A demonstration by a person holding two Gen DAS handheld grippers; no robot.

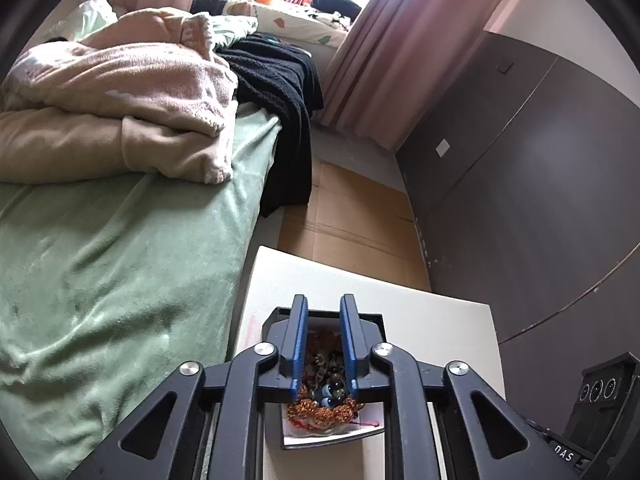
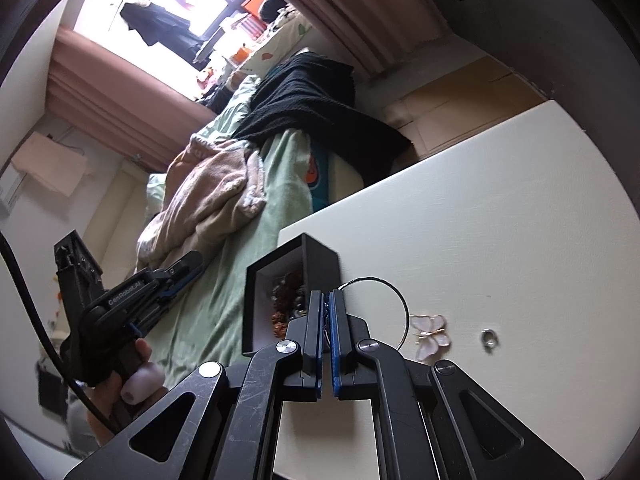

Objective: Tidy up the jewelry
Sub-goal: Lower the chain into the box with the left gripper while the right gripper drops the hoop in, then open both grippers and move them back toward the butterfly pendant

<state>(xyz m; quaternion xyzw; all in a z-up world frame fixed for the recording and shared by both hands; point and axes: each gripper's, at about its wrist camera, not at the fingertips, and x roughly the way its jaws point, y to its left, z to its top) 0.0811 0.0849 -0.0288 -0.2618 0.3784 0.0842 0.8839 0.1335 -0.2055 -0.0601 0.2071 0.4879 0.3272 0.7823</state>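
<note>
A small black jewelry box (image 1: 376, 322) with a white lining stands on the white table (image 1: 440, 320) and holds beaded jewelry (image 1: 326, 404). My left gripper (image 1: 324, 304) is open above the box, its blue fingers (image 1: 300, 344) straddling the contents. In the right wrist view the box (image 2: 316, 256) is just ahead. My right gripper (image 2: 329, 294) is shut on a thin dark wire hoop (image 2: 402, 304) next to the box. A butterfly-shaped piece (image 2: 430, 336) and a small silver ring (image 2: 489, 338) lie on the table (image 2: 480, 220) to the right.
A bed with a green sheet (image 1: 120, 260), a pink blanket (image 1: 120, 92) and black cloth (image 1: 280, 88) lies left of the table. Cardboard (image 1: 352, 216) covers the floor beyond it. A dark wardrobe (image 1: 540, 160) stands to the right.
</note>
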